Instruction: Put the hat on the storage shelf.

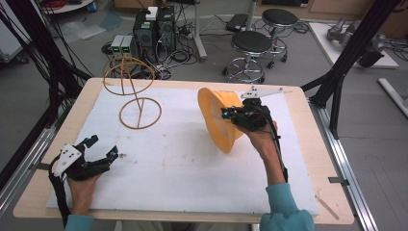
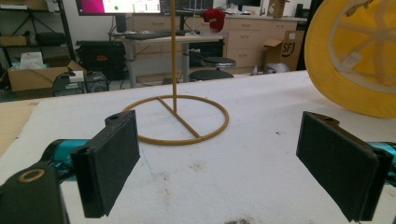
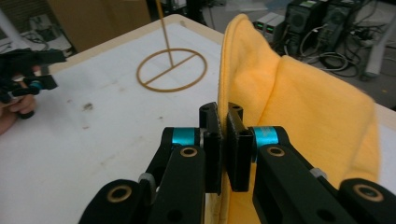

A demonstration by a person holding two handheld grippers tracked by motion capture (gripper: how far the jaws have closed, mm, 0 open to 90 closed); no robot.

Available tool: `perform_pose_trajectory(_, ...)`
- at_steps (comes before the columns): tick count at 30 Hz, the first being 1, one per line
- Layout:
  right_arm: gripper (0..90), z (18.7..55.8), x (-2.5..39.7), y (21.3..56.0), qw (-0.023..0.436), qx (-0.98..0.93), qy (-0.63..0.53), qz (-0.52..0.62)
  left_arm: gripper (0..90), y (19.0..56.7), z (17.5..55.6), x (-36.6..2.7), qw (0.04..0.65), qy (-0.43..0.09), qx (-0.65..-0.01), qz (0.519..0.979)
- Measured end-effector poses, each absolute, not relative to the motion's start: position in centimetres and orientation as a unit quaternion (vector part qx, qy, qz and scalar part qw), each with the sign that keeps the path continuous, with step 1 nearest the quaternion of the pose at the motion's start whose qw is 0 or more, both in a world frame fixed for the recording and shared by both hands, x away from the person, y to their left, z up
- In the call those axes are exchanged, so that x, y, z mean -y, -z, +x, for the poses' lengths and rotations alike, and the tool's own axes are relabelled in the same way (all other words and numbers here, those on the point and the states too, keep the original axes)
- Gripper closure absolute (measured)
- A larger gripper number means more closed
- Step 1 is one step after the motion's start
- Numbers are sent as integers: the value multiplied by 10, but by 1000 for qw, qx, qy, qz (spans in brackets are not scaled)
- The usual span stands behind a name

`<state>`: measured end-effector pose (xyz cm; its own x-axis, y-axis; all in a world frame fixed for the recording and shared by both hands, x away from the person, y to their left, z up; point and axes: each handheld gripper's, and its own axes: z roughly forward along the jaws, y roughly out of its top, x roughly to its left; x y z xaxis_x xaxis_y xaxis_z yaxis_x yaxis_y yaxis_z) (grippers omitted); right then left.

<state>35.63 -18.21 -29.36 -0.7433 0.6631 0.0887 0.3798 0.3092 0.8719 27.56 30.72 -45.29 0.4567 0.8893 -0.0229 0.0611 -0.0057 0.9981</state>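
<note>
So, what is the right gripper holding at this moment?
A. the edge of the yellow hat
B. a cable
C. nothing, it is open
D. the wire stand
A: in the right gripper view the right gripper has its jaws pressed together on the edge of the yellow hat, which it lifts above the table in the high view.

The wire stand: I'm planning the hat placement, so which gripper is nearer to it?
Left, narrowly. The left gripper sits open, below-left of the wire stand; the right gripper is off to its right, shut on the yellow hat.
</note>
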Motion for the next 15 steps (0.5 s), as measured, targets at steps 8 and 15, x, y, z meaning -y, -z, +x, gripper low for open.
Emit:
perform_pose_trajectory(8, 865, 356, 158, 298, 116, -806, -496, 301, 134, 453, 276, -308, 590, -351, -385, 617)
perform_pose_trajectory(15, 864, 357, 133, 303, 94, -818, -497, 273, 134, 453, 276, -308, 590, -351, -385, 617)
